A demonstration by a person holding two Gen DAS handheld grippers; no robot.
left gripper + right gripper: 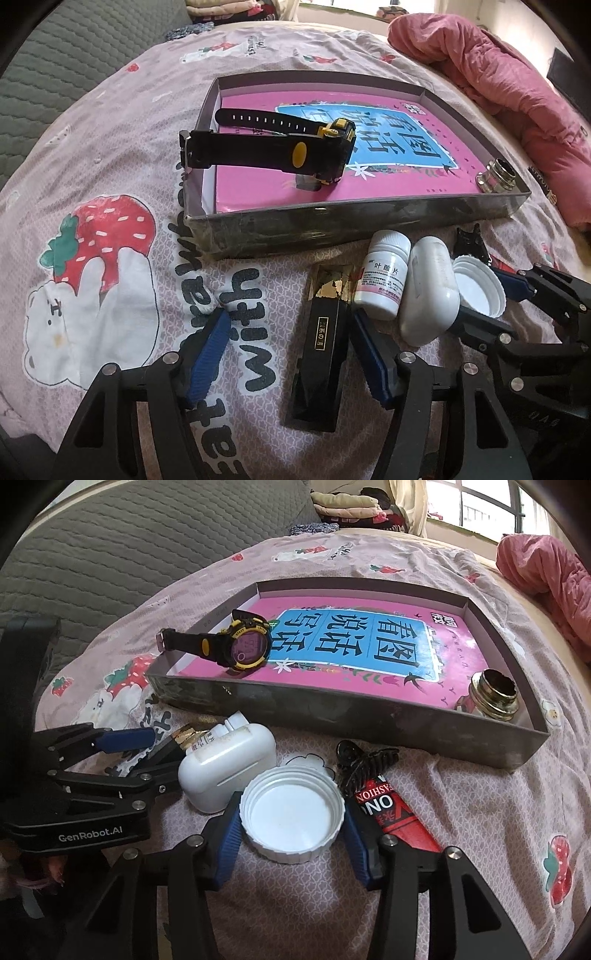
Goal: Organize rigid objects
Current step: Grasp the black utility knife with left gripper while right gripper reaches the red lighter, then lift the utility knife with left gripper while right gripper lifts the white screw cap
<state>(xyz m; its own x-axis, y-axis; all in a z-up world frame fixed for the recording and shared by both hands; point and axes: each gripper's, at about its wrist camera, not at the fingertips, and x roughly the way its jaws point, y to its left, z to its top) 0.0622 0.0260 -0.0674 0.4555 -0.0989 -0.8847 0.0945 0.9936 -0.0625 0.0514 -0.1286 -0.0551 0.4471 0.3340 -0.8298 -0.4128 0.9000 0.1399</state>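
Right tool (291,823) pinches the white jar lid (291,812) at its rim; left tool (291,354) spread astride the black box (321,369), pads clear; tray (369,720) at twelve o'clock, bare bedsheet (498,812) at three.

I am looking across a pink cotton bedsheet printed with strawberries, white bears and dark lettering (122,258), which is covering the whole bed. A crumpled rose-pink quilted blanket (491,88) is lying heaped at the far right edge. A grey quilted padded headboard (122,542) is rising along the left side. Folded clothes in a mixed pile (354,507) are sitting beyond the bed, and daylight is coming through a barred window (480,502) behind them.
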